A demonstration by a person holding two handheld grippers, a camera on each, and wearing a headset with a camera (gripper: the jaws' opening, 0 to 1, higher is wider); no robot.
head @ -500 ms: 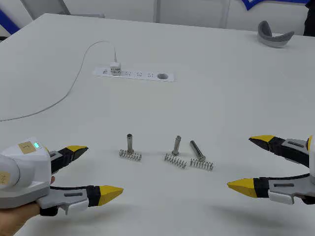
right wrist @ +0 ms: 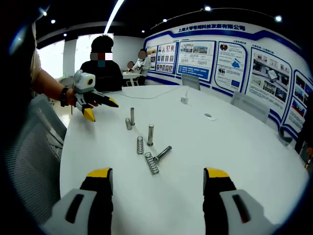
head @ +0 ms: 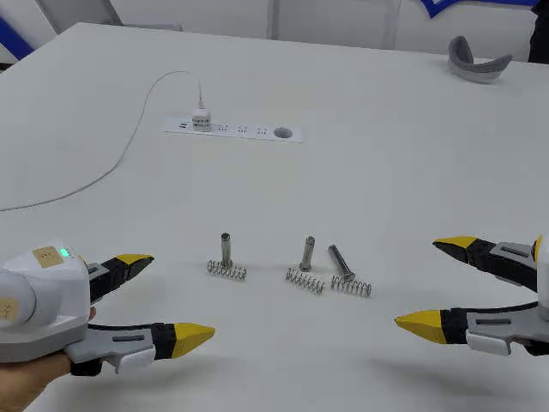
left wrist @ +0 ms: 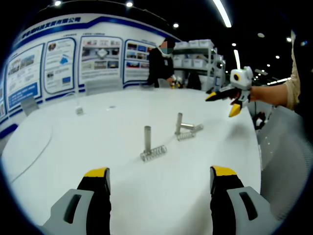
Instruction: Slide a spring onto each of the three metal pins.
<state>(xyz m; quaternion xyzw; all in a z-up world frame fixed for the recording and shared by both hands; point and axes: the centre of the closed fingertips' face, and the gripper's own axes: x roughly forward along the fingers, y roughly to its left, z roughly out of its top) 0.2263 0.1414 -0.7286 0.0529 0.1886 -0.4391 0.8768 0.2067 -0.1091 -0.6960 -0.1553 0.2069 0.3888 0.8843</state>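
Left pin [head: 226,249] stands upright, lower centre of head view, w/ left spring [head: 226,270] lying flat at its foot, just below it in frame. Mid pin [head: 307,253] also upright, a bit to the right; mid spring [head: 305,280] lies flat under it in frame. Right pin [head: 341,262] lies on its side just right of mid pin, slanting down-right; right spring [head: 352,287] lies at its lower end, contact or not can't tell. No spring sits on any pin. All 6 pcs rest on white table [head: 412,154].

Left gripper [head: 180,294] at lower left of head view, held in a hand [head: 26,382], jaws wide apart w/ nothing between them, yellow tips pointing right toward the pins, well apart from them. Right gripper [head: 418,283] at lower right edge, jaws also spread wide w/ nothing between them, tips pointing left, well apart from right spring. In the left gripper view, left pin & spring sit centre frame above the parted jaws. In the right gripper view, right spring is the closest piece, just above the gap.

Upper centre of head view: white power strip [head: 233,130] w/ small white plug [head: 201,120] in it, and thin cable [head: 129,146] curving off to left edge. Grey curved band [head: 479,62] at upper right corner.
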